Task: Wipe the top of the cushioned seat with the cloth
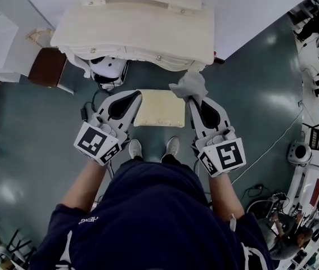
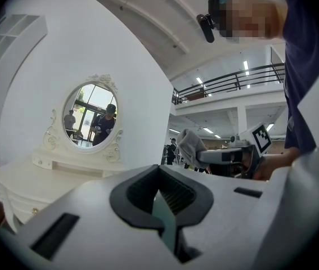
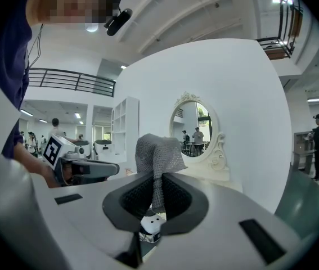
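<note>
Fingers (image 3: 130, 199) of my right gripper (image 3: 156, 185) are closed on the cloth (image 3: 158, 151), a grey mesh rag. A narrow fold runs down between the ribbed pads, and the rest bunches upright above the jaw tips. Fingers (image 2: 179, 196) of my left gripper (image 2: 159, 191) are drawn together with nothing between them; a thin slit shows the teal floor (image 1: 249, 94) beneath.

Both grippers are level and side by side, set apart. Their marker cubes face my body and their jaws point away from me toward the dresser (image 1: 136, 24).

Head view: the seat (image 1: 159, 110), a cream cushioned square, sits on the floor between the two grippers and below them. It lies just ahead of my shoes (image 1: 135, 148) and just before the dresser's front edge. The cloth appears over the seat's far right corner, beside the dresser's near corner; whether it touches either cannot be told.

Gripper views: an oval mirror (image 2: 91, 117) in a carved white frame stands on the dresser against a white wall (image 3: 249, 106) and reflects standing people.

At the dresser's foot, left of the seat, lies a white device (image 1: 108, 69) with a dark cable. Farther left is a brown-topped stool (image 1: 46, 66).
</note>
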Demonstrator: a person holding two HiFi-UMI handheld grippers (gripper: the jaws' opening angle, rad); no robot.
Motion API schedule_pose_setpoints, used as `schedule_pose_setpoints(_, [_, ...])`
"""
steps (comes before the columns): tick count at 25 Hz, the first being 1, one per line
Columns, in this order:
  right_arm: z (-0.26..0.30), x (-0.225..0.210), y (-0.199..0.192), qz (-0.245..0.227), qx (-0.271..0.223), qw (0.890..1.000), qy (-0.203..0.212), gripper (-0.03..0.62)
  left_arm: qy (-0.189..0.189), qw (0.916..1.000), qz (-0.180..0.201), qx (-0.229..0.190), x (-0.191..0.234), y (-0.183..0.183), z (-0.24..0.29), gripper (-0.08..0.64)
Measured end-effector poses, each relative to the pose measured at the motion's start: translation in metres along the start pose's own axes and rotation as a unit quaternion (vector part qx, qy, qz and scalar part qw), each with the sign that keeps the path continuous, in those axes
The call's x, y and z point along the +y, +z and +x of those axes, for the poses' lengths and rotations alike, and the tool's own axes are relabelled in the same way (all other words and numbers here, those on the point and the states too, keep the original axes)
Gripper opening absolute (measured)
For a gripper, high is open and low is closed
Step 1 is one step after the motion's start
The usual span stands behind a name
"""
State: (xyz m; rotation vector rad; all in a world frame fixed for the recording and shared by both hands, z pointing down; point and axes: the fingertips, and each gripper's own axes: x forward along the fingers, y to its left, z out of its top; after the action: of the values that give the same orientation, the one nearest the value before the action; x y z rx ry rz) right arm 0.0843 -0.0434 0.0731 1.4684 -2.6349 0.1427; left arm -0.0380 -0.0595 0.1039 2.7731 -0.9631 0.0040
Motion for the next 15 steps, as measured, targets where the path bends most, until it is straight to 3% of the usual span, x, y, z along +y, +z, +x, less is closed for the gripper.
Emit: schedule_pose_setpoints(15, [-0.01, 0.0, 0.0, -0.001, 0.005, 1.0, 0.011, 0.037, 0.003, 1.0, 0.002, 0.0, -0.013, 0.003, 0.0, 0.0])
